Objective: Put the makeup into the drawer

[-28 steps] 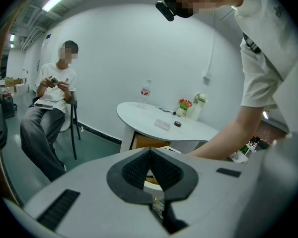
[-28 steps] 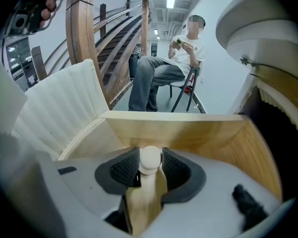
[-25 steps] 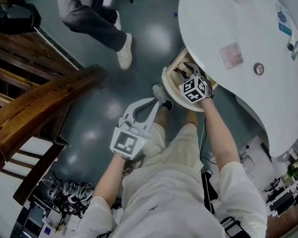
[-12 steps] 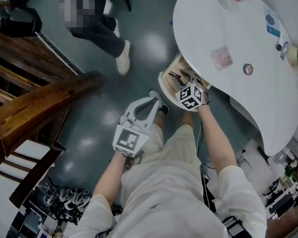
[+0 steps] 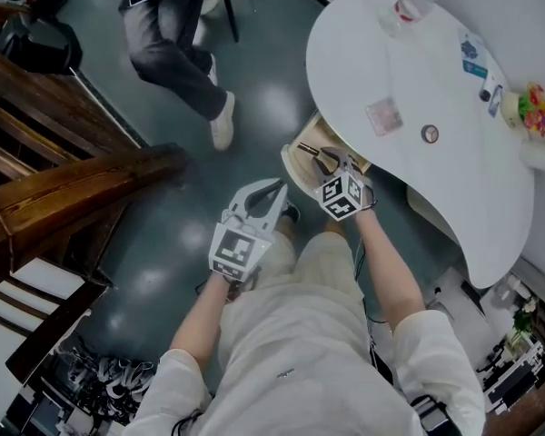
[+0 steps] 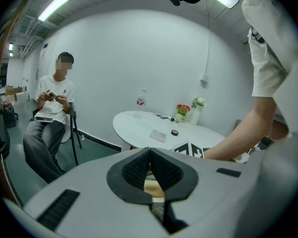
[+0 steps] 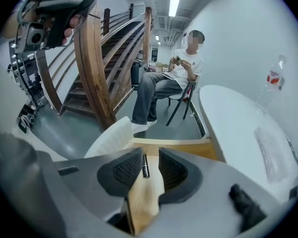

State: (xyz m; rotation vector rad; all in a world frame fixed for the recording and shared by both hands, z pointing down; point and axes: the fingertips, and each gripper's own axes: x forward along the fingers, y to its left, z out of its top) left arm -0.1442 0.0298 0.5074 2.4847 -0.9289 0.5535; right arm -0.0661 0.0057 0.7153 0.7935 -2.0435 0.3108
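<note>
Right gripper (image 5: pixel 330 159) risen above drawer (image 7: pixel 188 150), jaws just narrowed but apart, empty, makeup stick (image 7: pixel 145 166) below, left gripper (image 5: pixel 280 185) closed, empty

Head view dim, glare patches on the floor (image 5: pixel 282 89); gripper views brighter, lit by ceiling tubes (image 7: pixel 174 3); fisheye distortion, dark corners.

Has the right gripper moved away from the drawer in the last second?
Yes. The right gripper has lifted up and back out of the drawer. Its jaws have just been closing on nothing; a dark stick lies below.
</note>
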